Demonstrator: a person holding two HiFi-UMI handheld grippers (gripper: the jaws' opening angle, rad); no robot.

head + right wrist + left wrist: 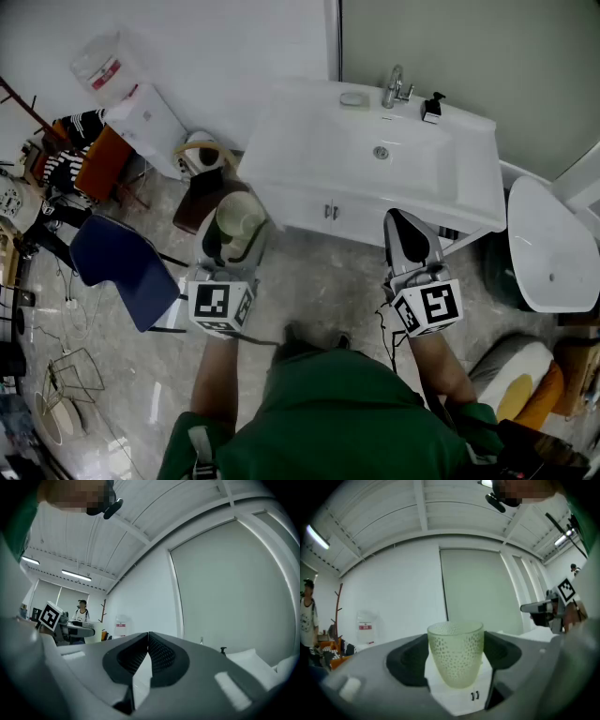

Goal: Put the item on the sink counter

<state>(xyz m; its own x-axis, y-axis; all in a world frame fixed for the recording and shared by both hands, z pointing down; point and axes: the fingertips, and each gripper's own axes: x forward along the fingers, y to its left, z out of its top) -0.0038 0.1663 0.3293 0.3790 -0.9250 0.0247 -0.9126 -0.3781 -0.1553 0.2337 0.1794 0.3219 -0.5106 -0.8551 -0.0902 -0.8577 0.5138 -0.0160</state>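
Gripping the upright cup (455, 653), the left claw (228, 246) hangs just short of the sink desk (300, 155), which lies ahead and rightward; the right claw (401, 223) is closed, empty.

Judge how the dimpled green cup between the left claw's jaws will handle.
The cup looks translucent and thin-walled, so probably light and rigid. Its dimpled wall likely gives the pads some grip. It narrows toward the base, so it may tip when set down.
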